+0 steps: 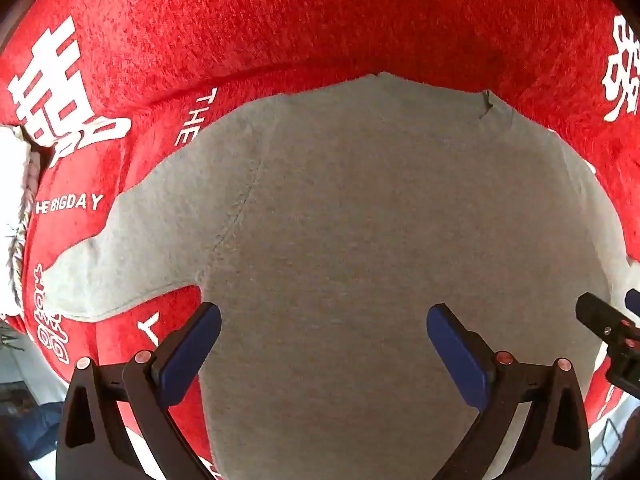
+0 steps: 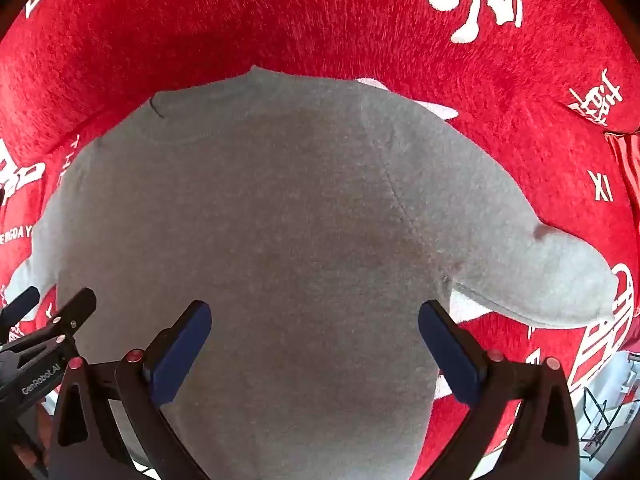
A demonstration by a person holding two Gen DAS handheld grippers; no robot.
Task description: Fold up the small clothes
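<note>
Currently, a grey T-shirt (image 1: 360,220) is spread flat on a red printed cloth (image 1: 280,20); the left gripper (image 1: 324,344) and right gripper (image 2: 315,340) are held wide apart above it, nothing gripped.

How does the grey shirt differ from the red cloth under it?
The grey shirt is plain, while the red cloth carries white characters and letters. The grey shirt is smaller and lies spread flat on top; the red cloth reaches past it on all visible sides. The red cloth looks fuzzier. Both are soft fabric lying flat.
</note>
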